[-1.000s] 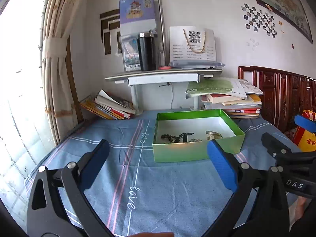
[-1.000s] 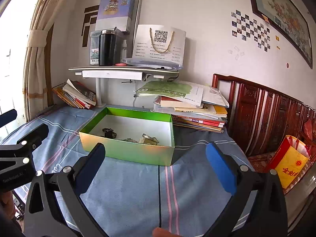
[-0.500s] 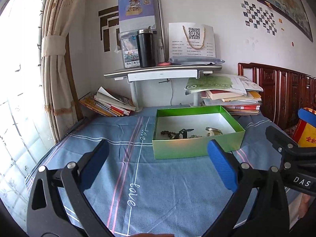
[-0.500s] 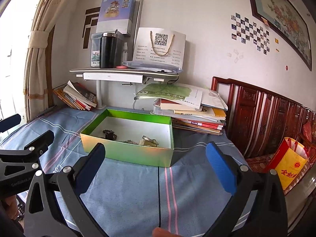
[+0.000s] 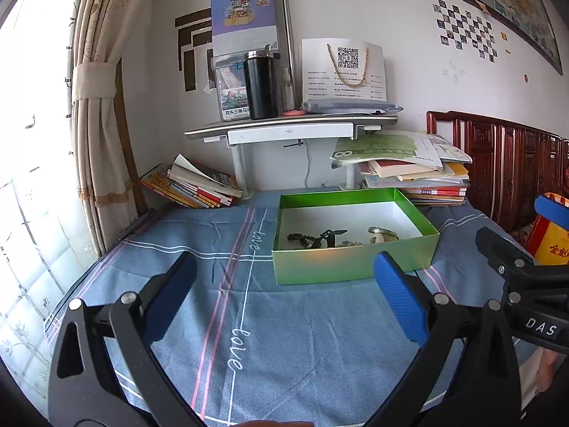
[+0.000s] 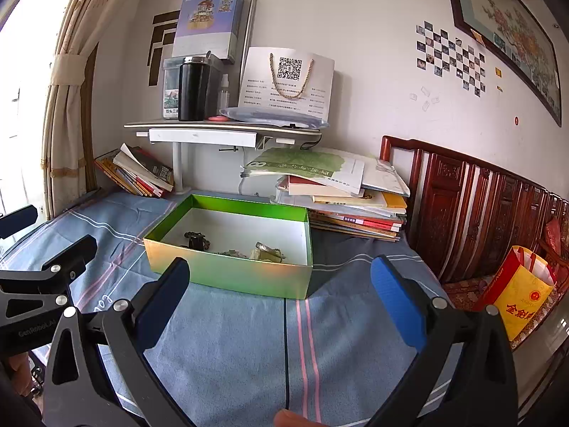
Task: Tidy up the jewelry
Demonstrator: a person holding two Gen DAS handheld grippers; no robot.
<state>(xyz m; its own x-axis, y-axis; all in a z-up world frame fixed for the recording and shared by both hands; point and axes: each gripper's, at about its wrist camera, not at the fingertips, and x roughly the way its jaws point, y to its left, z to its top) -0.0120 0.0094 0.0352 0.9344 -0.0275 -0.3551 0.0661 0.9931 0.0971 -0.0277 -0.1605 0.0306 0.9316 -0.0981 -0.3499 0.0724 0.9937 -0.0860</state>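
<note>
Jewelry (image 5: 341, 239) sits in the green box (image 5: 355, 265); nearest us, both tools hang above the blue cloth (image 5: 270, 338). We hold the left gripper (image 5: 284, 295) and right gripper (image 6: 281, 293) wide open, nothing in either. Farther on, the box holds dark beads, a black piece and a pale metal piece, loosely bunched near its front wall. We see none on the cloth, so the gathering looks done; any sorting inside is unclear.

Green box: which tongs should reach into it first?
Marginally the right tongs: the green box sits centred between their open jaws. From the left tongs, it lies off to the right. Both empty.
</note>
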